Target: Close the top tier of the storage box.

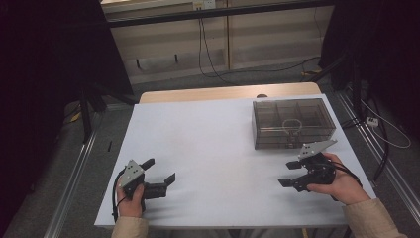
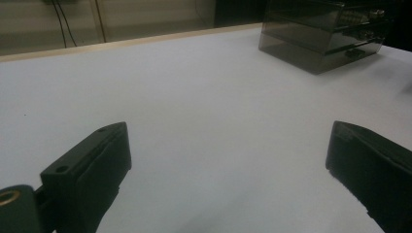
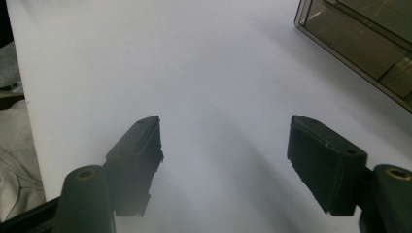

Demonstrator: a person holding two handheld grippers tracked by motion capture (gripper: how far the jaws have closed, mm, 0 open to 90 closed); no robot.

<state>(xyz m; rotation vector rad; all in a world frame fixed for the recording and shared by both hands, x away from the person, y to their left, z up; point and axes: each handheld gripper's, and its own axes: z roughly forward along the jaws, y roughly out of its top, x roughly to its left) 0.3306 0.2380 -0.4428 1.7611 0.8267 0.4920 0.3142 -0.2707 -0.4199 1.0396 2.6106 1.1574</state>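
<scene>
A smoky clear plastic box with a lid, a handle and inner compartments stands at the table's far right. Its corner appears in the left gripper view and its edge in the right gripper view. My left gripper rests near the front left of the white table, open, with nothing between its jaws. My right gripper sits just in front of the box, open and empty too. Bare white surface lies between the jaws of the left gripper and of the right gripper.
A wooden strip borders the table's far edge. Cables hang down the wall behind. Metal rails run along the floor on both sides. Dark curtains flank the scene.
</scene>
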